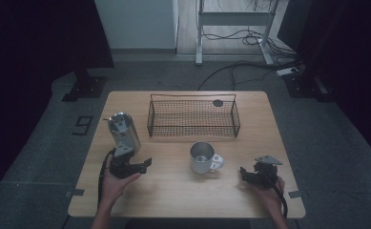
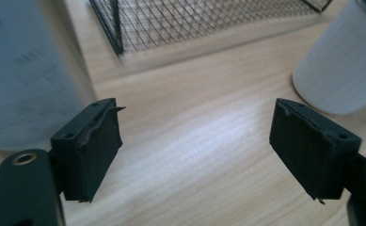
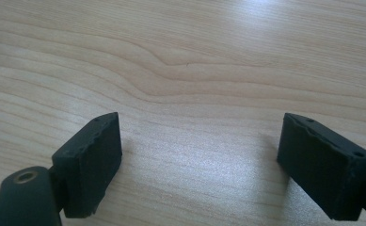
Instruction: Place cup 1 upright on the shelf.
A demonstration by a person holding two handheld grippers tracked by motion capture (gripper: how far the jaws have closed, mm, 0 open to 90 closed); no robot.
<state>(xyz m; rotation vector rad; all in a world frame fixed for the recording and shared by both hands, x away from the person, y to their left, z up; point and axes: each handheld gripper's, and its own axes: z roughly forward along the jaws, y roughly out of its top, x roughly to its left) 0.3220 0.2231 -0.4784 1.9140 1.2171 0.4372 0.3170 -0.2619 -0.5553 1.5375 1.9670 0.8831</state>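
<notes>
Status: the left gripper (image 1: 138, 167) rests low on the table (image 1: 173, 191), jaws spread wide and empty. The right gripper (image 1: 250, 175) rests likewise, jaws spread, with bare wood between them.

Object location: the steel canister (image 1: 123, 132) stands upright just ahead of the left gripper and to its left side, close to the left jaw but apart from it. The white mug (image 1: 203, 158) stands ahead and to the right of the left gripper, between the two grippers, handle toward the right gripper.

Risk: the canister is tall and narrow. A sideways sweep of the left jaw would likely tip it. A grasp near its top could let the smooth wall slip.

Obstructions: the wire basket (image 1: 192, 118) sits beyond both grippers. Its near wall must be cleared for any placement. The mug lies near a direct path.
</notes>
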